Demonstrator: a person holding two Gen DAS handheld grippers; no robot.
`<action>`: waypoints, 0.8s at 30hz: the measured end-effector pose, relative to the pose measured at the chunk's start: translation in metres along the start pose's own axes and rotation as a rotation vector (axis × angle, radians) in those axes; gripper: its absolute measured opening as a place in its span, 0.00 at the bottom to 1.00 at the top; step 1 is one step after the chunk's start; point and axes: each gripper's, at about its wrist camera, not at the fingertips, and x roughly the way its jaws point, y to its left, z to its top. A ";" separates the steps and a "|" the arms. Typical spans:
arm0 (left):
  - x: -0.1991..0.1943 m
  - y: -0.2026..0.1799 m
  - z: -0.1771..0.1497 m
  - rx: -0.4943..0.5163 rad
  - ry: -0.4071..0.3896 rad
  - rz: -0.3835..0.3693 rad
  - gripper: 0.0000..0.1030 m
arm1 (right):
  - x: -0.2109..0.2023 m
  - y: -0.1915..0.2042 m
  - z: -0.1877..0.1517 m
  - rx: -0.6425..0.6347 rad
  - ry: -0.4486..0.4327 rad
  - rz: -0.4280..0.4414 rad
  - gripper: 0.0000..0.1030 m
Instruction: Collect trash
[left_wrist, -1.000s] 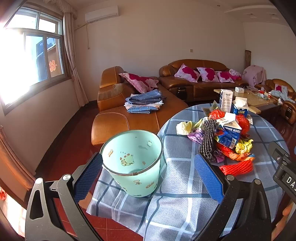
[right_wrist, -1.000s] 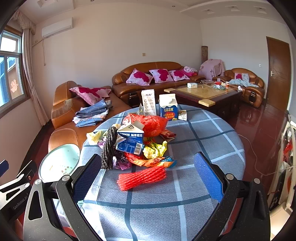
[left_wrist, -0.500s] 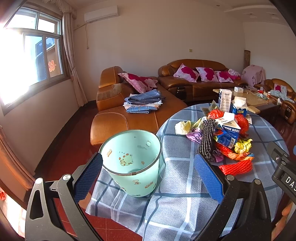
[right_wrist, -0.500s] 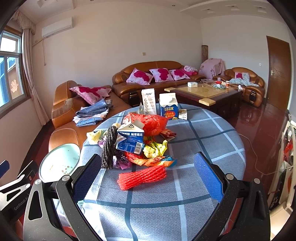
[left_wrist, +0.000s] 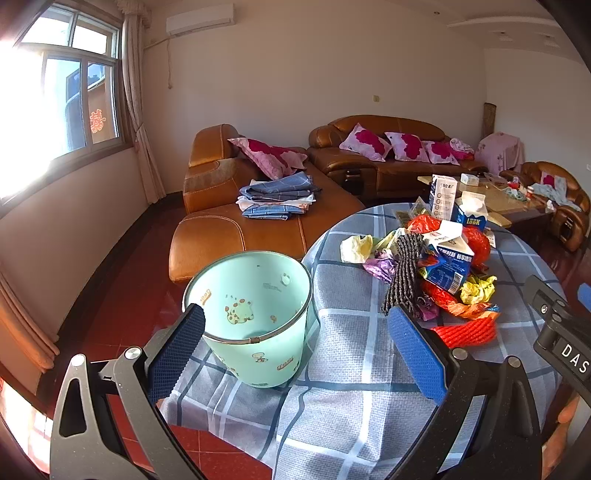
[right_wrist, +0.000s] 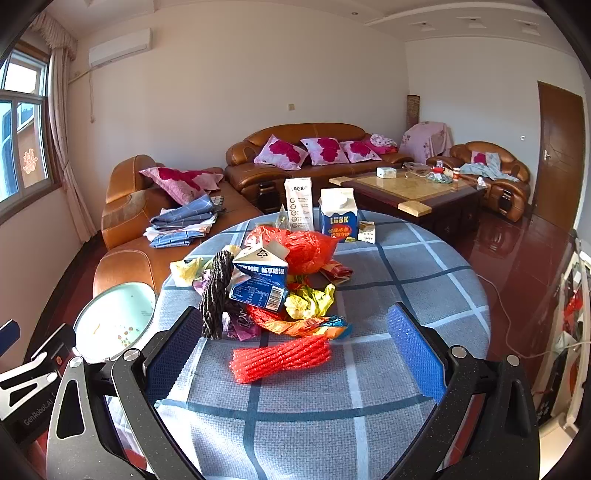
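Observation:
A pile of trash lies on the round table (right_wrist: 424, 280): a red foam net (right_wrist: 280, 358), a blue milk carton (right_wrist: 260, 280), a dark ribbed piece (right_wrist: 216, 291), a yellow wrapper (right_wrist: 310, 301) and a red plastic bag (right_wrist: 306, 247). A mint-green bin (left_wrist: 251, 314) stands at the table's left edge, empty; its rim also shows in the right wrist view (right_wrist: 116, 321). My left gripper (left_wrist: 295, 350) is open, its jaws wide around the bin's near side without touching. My right gripper (right_wrist: 295, 350) is open, just short of the red net (left_wrist: 465, 330).
Two upright cartons (right_wrist: 338, 216) stand at the table's far side. Brown leather sofas (left_wrist: 258, 221) with folded clothes are behind the table. A coffee table (right_wrist: 410, 192) is to the right. A door (right_wrist: 559, 155) is at far right.
Both views have shifted only slightly. The left gripper has drifted a little, so the bin sits slightly lower and more to the left between its jaws. Both stay open.

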 end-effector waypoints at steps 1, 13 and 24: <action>0.001 -0.001 -0.001 0.002 0.002 -0.002 0.94 | 0.000 0.000 0.000 0.000 0.000 0.000 0.96; 0.015 -0.004 -0.008 0.005 0.029 0.006 0.94 | 0.013 0.003 0.000 -0.022 0.023 -0.007 0.96; 0.043 -0.005 -0.022 -0.004 0.093 -0.003 0.94 | 0.048 -0.011 -0.010 -0.010 0.103 -0.014 0.95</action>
